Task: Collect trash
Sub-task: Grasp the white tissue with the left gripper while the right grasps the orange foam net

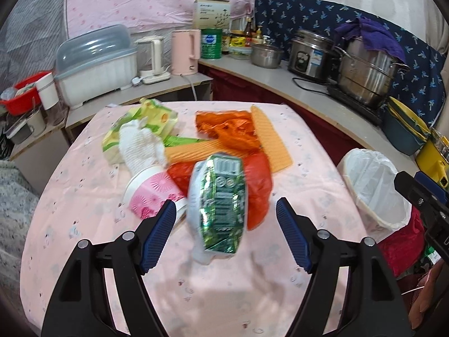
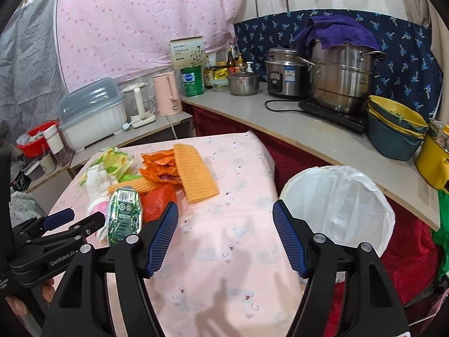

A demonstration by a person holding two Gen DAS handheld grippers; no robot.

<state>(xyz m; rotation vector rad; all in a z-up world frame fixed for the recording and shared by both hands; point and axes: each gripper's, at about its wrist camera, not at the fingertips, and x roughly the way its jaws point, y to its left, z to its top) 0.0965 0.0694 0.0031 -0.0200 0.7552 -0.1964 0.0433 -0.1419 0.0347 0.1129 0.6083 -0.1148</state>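
Left gripper (image 1: 226, 233) wide, empty, green packet (image 1: 221, 202) between jaws untouched; right gripper (image 2: 226, 234) wide, empty. Bin (image 2: 336, 210) looks empty; whole trash pile (image 2: 168, 174) left on table (image 2: 238, 266).

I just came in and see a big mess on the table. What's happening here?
A person holding two grippers is clearing trash off the pink table. The left gripper is open around a crumpled green wrapper, not squeezing it. The right gripper is open and empty. A lined trash bin waits beside the table.
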